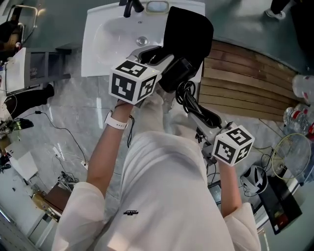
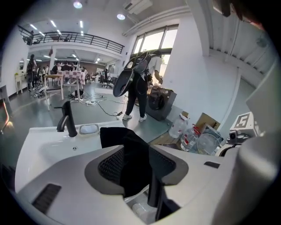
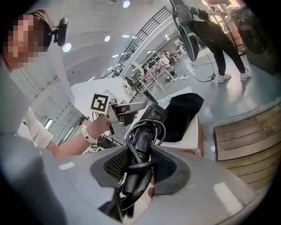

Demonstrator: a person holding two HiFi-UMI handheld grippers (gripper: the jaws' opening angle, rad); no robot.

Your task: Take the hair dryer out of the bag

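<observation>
My right tongs (image 3: 140, 169) pinch the handle of the black hair dryer (image 1: 175, 73), with its coiled cord (image 1: 189, 96) bunched round the handle and caught between the pads as well. In the head view the dryer sits at centre, just below the lower edge of the black bag (image 1: 189, 29). Its head touches or overlaps that edge, and I cannot tell whether the nose is still inside the mouth. In the right gripper view most of the dryer body shows bare in front of the bag, with a round mark on its side.

My left tongs (image 2: 138, 159) stand spread. A fold of the bag's black cloth hangs between the pads, and the mesh of the left-hand pad shows bare beside it, so the pads are not pressing on the cloth. The bag looks slack, and I cannot see into it from any view.

The bag lies draped over the right part of the white basin (image 1: 105, 44), at the top centre of the head view. The basin's bowl shows only its drain (image 1: 142, 40), with a black tap (image 1: 131, 7) on the rim above it. To the right of the basin lies a curved deck of wooden slats (image 1: 245, 83).
</observation>
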